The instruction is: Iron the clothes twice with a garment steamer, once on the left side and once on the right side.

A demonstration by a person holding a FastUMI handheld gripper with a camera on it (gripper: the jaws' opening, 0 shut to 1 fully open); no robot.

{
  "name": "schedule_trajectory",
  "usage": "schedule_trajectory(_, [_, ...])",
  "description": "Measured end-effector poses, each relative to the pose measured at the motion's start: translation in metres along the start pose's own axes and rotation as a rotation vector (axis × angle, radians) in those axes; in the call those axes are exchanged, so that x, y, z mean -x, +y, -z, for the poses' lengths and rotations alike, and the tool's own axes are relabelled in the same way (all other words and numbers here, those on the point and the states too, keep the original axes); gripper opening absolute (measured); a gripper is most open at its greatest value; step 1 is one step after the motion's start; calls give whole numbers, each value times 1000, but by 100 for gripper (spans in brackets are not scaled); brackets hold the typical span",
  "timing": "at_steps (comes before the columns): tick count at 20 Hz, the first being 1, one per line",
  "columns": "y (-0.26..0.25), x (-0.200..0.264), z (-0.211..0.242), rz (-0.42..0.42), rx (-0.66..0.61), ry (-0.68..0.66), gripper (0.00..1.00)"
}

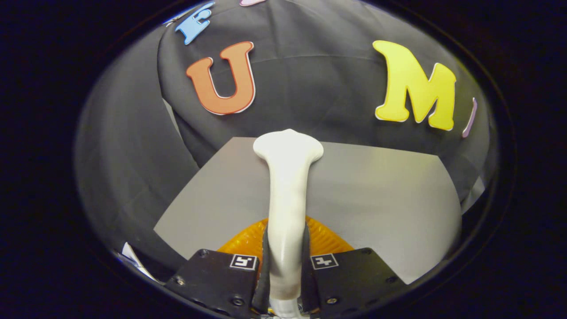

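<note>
I am clamping my gripper [285, 261] on the garment steamer [287, 186], both fingers pressing its white handle. Its head is pointing beyond them over the grey table [390, 199]. It seems rigid, smooth, possibly slippery; low on the handle suits.

Steamer [287, 195] smooth glossy plastic; grey surface [381, 208] matt; wall cloth.

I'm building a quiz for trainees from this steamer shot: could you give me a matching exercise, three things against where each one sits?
Things:
1. garment steamer
2. grey sheet
3. orange ribbed object

Places:
A. lying flat beyond the tool, under the steamer's head
B. clamped between the tool's fingers, pointing ahead
C. low behind the steamer's handle, just ahead of the fingers

Pairs: 1-B, 2-A, 3-C
</note>
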State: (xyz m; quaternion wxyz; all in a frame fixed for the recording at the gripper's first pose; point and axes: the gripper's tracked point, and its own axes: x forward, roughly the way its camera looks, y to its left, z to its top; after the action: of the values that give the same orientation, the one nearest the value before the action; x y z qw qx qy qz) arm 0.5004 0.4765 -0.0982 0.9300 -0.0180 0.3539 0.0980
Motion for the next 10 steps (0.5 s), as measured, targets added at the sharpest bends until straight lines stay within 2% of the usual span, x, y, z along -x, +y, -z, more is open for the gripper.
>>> schedule_trajectory(4, [3,28,-2,-61,16,-59,31])
schedule_trajectory(10, [-2,100,-28,-122,42,-242,30])
